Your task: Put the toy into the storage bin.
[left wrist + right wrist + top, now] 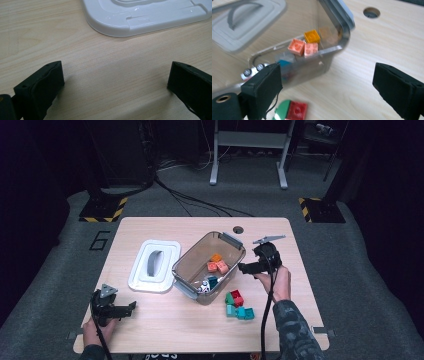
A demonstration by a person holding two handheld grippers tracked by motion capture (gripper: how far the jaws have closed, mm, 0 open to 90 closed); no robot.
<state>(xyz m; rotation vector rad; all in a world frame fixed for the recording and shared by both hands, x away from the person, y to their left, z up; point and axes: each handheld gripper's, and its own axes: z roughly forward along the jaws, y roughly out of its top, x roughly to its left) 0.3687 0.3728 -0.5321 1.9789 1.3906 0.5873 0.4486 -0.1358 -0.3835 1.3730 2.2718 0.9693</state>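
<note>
Several bricks [217, 265] lay already in the clear bin [186, 261]; four bricks [238, 305] waited at lower right. Both the right gripper [243, 268] and the left gripper [131, 307] had jaws spread, empty.

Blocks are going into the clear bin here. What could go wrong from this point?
1. The open right gripper hovers close beside the clear bin; its jaw could knock the wall and shift it.
2. The loose blocks lie clustered and touching, so grabbing the red block may drag its green neighbour along.
</note>
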